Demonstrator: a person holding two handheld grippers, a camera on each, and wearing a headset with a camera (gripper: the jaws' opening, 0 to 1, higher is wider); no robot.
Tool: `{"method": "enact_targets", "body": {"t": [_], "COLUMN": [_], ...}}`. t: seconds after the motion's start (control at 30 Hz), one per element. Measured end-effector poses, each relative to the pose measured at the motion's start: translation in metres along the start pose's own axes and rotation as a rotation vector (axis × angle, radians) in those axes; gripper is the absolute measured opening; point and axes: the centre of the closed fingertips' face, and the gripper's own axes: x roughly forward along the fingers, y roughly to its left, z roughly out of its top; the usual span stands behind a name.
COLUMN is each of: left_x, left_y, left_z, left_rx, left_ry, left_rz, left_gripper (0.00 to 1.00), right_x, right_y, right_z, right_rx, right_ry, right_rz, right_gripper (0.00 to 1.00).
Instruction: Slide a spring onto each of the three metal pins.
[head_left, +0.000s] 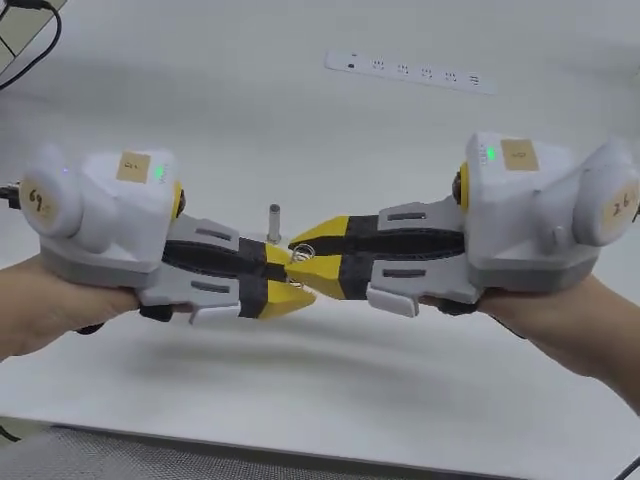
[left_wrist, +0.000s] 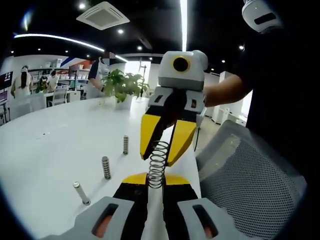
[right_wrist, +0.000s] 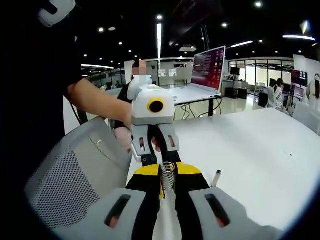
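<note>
spring (left_wrist: 157, 167) up in air above worktop (left_wrist: 50, 150), one end clenched in left gripper (left_wrist: 155, 178). right gripper (left_wrist: 159, 159) jaws flank the other end; pinch can't be told. bare pin (left_wrist: 82, 193) stands left. likely light, squashy, skittish: take end coils sidelong, gently.

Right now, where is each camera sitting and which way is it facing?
Head view: on the headset, facing down at the table; both hands show, holding the left gripper and right gripper.
Left gripper view: on the left gripper, facing the right gripper and three pins; own tongs at bottom.
Right gripper view: on the right gripper, facing the left gripper and the person's arm; own tongs at bottom.
Shared: the gripper views face each other; all see the spring.
</note>
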Motion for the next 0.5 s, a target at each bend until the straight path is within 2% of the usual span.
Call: {"method": "enact_targets", "body": {"t": [0.3, 0.4, 0.5], "left_x": [-0.0033, -0.0057, -0.0058], "left_y": [-0.0002, 0.0002, 0.0001], "left_z": [-0.0016, 0.0021, 0.0043], "left_rx": [-0.002, -0.014, -0.012], "left_ry": [0.001, -0.020, -0.025], "left_rz": [0.005, 0.007, 0.008], "left_gripper": [0.02, 0.02, 0.02], "right_x": [0.0067, 0.0046, 0.0019], "right_y": [0.0007, -0.0001, -0.0006], "right_z": [0.0019, 0.0074, 0.0078], "right_rx": [0.011, 0.045, 0.041], "right_ry": [-0.043, -0.111, -0.128], "right_rz": [-0.008, -0.015, -0.020], "right_gripper": [0.07, 0.07, 0.07]}}
